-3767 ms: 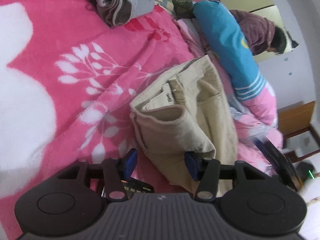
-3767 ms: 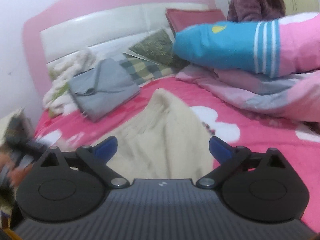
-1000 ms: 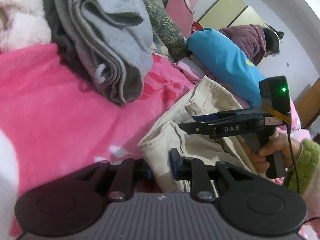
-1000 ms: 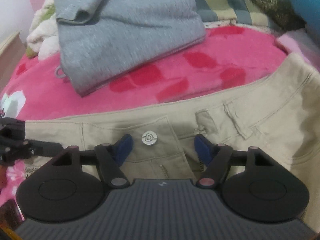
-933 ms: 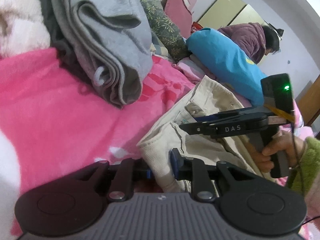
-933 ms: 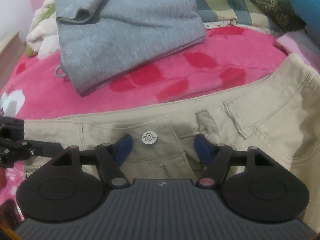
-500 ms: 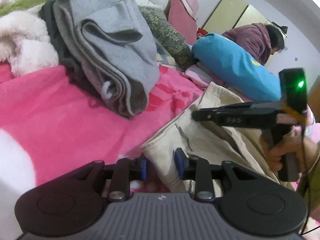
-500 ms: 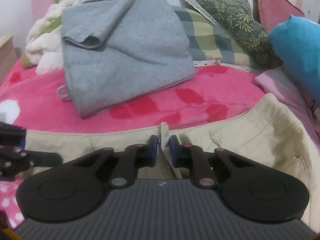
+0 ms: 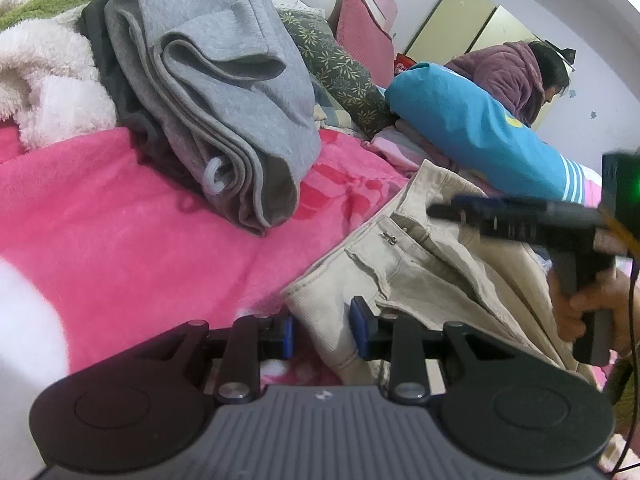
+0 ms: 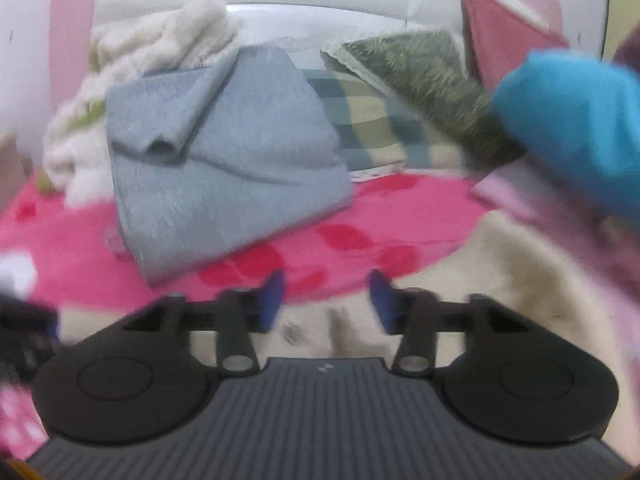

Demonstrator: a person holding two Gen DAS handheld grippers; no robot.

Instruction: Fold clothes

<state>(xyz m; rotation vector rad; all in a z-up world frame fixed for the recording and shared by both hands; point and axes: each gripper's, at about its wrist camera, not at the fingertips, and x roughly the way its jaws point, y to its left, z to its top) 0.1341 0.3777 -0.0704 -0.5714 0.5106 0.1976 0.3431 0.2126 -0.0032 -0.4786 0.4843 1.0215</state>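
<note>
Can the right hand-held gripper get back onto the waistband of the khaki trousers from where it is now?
Probably yes. The right hand-held gripper has just been opening, with nothing between its jaws, and the khaki trousers lie directly below and ahead of it on the pink blanket, with nothing over the waistband.

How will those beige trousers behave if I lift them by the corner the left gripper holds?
Probably floppy: the beige trousers already sag in soft folds. The left gripper pinches only a bunched corner, so the rest likely drapes and unfolds. The thick waistband suggests some weight.
</note>
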